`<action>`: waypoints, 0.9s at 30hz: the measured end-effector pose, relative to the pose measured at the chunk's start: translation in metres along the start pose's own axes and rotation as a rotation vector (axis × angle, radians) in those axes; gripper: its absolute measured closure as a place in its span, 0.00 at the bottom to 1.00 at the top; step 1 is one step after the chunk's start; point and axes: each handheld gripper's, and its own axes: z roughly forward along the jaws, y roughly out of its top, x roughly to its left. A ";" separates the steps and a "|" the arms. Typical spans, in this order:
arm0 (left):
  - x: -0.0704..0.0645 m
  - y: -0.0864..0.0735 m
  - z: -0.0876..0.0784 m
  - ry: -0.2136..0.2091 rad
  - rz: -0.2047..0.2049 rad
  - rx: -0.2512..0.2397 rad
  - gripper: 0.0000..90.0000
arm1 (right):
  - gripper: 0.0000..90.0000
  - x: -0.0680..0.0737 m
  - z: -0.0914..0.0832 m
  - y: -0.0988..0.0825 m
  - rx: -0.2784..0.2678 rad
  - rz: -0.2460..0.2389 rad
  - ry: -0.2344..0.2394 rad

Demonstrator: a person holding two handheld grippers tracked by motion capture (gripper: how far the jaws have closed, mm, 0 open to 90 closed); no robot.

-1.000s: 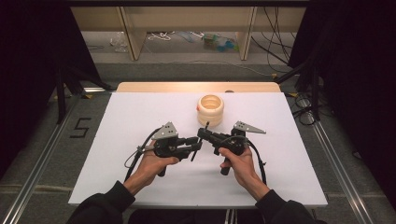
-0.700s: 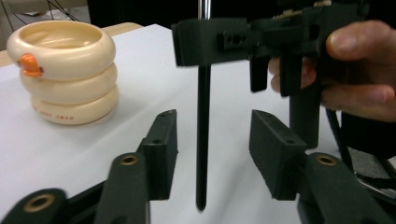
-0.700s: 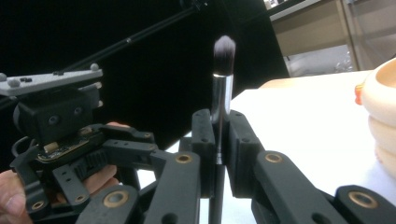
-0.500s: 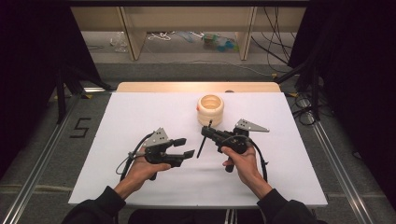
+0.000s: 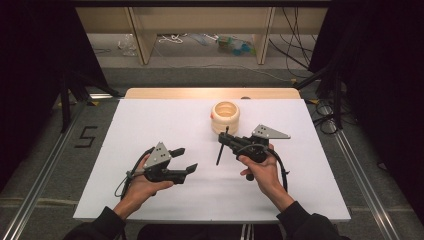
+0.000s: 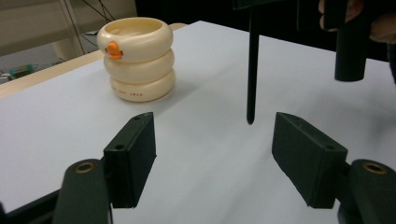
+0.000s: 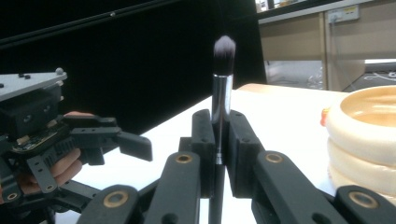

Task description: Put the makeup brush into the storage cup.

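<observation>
A slim black make-up brush (image 5: 219, 155) with a silver ferrule and a dark tuft (image 7: 222, 79) stands upright in my right gripper (image 5: 223, 140), which is shut on its handle at mid-table. My left gripper (image 5: 189, 159) sits lower left of it, apart from the brush. Its jaws have just been opening and hold nothing. In the left gripper view the brush handle (image 6: 252, 70) hangs ahead of the open left gripper (image 6: 219, 154), its tip just above the table. A cream ringed pot with an orange beak (image 5: 225, 116) stands behind the brush.
The white table top (image 5: 150, 120) ends at a wooden strip at the back. The cream pot (image 7: 364, 135) is close on the right gripper's right side. My left gripper (image 7: 93, 135) and its hand show at the left of the right gripper view.
My left gripper has pulled back to the left and toward the front, away from the right gripper, and its jaws have spread. The right gripper still holds the brush in place.
</observation>
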 end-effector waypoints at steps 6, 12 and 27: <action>0.007 -0.004 -0.009 0.050 -0.001 0.000 0.33 | 0.93 -0.003 -0.005 0.006 -0.005 -0.018 -0.019; 0.013 -0.008 -0.017 0.076 -0.029 -0.018 0.33 | 0.93 -0.006 -0.008 0.010 0.002 -0.039 -0.038; 0.015 -0.019 -0.026 0.115 -0.053 -0.031 0.28 | 0.93 -0.018 -0.016 0.025 -0.002 -0.077 -0.093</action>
